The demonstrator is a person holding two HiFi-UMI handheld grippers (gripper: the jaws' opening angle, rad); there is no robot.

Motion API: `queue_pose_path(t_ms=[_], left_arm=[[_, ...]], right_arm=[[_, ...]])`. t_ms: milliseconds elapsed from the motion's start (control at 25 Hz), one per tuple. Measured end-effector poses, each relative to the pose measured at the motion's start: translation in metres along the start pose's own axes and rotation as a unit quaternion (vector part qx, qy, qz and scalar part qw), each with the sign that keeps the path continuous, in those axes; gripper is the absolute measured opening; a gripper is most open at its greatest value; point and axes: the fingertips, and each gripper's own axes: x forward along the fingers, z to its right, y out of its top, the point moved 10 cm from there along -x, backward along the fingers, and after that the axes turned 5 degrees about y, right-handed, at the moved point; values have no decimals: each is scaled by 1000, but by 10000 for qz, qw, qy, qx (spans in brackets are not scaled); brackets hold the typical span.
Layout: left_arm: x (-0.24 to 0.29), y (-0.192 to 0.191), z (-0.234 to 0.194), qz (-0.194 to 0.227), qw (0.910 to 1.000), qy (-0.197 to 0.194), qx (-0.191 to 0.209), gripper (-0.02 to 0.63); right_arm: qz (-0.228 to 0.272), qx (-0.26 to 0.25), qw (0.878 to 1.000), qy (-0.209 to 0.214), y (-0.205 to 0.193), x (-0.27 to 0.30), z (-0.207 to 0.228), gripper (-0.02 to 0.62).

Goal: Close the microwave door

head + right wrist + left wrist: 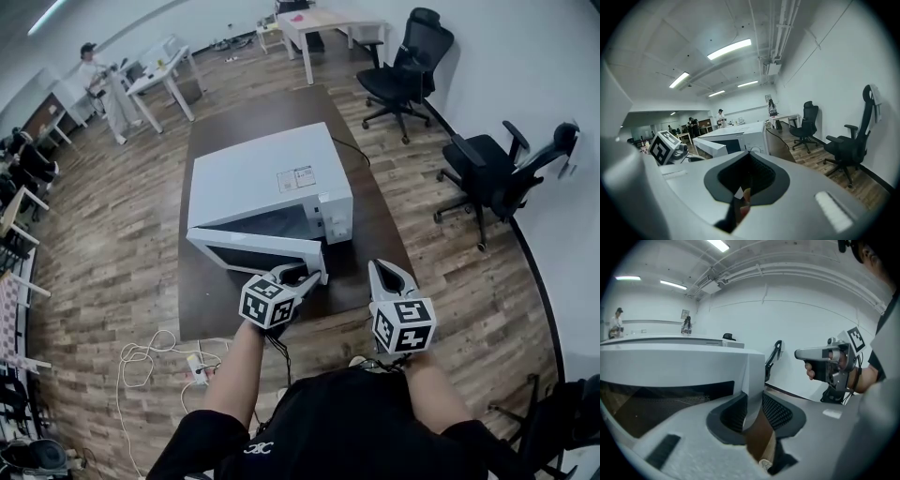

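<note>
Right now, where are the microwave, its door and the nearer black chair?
microwave (267, 173), head view, white top.
door (258, 255), head view, front panel.
nearer black chair (483, 169), head view, seat.

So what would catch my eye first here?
A white microwave sits on a dark table, its door standing partly open. The left gripper has the door's free edge between its jaws, and the right gripper hovers empty beside it. Black office chairs stand along the right wall.

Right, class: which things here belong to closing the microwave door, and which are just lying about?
Job: microwave; its half-open door; left gripper astride the door's edge.
Lying about: office chairs; power strip and cables on the floor; desks behind.
</note>
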Motion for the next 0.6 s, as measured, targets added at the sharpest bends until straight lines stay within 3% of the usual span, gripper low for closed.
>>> queue_pose_path(t_ms=[600], left_arm=[[50,32,-23,230,9949,939,-277,98]], right_arm=[[-64,-111,9998,184,10,10,47,6]])
